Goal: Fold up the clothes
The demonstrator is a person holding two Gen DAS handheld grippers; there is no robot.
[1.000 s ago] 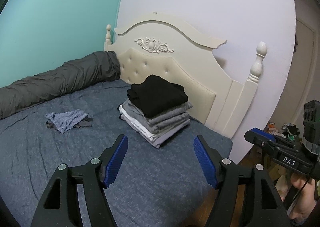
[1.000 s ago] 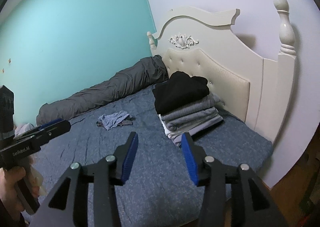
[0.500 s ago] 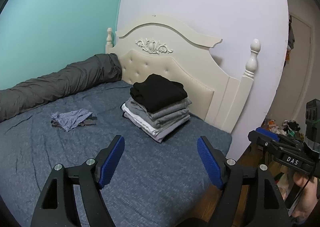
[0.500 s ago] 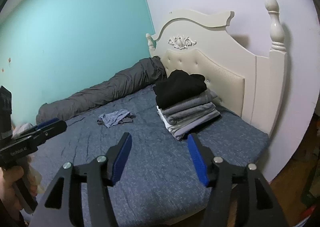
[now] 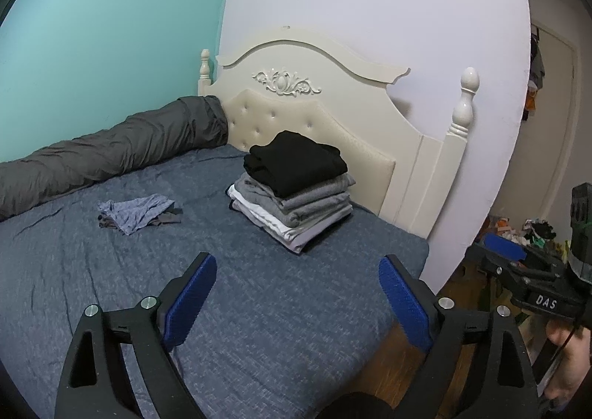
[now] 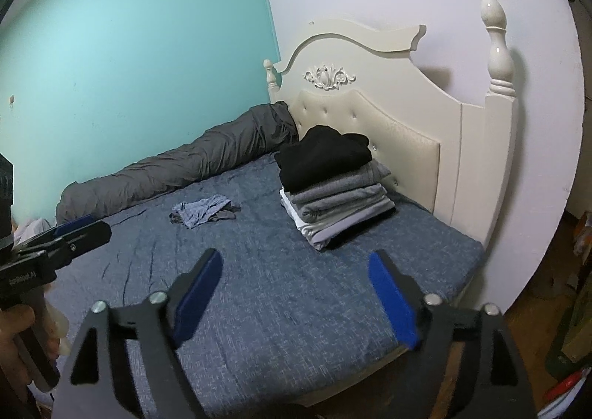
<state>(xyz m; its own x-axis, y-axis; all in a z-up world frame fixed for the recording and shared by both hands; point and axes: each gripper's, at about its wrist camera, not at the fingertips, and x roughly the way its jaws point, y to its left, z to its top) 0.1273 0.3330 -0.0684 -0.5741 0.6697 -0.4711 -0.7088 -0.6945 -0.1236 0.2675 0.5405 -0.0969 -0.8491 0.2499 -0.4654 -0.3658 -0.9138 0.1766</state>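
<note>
A stack of folded clothes (image 5: 292,189) (image 6: 333,189), black on top of grey and white, sits on the blue bed (image 5: 259,308) (image 6: 277,289) by the headboard. A crumpled blue-grey garment (image 5: 137,213) (image 6: 201,212) lies loose to the stack's left. My left gripper (image 5: 296,271) hovers over the bed's near part, well short of both, its jaws opening with nothing between them. My right gripper (image 6: 294,265) is likewise back from the clothes, jaws opening and empty. Each gripper also shows at the edge of the other's view, held in a hand.
A cream headboard (image 5: 333,101) with corner posts stands behind the stack. A rolled grey duvet (image 5: 111,152) (image 6: 185,171) runs along the teal wall. The bed's edge drops to wooden floor (image 5: 392,356) on the right, with clutter (image 5: 532,230) beyond.
Both grippers have drawn back from the bed and sunk slightly, so the stack looks farther away. Both pairs of jaws have spread wider.
</note>
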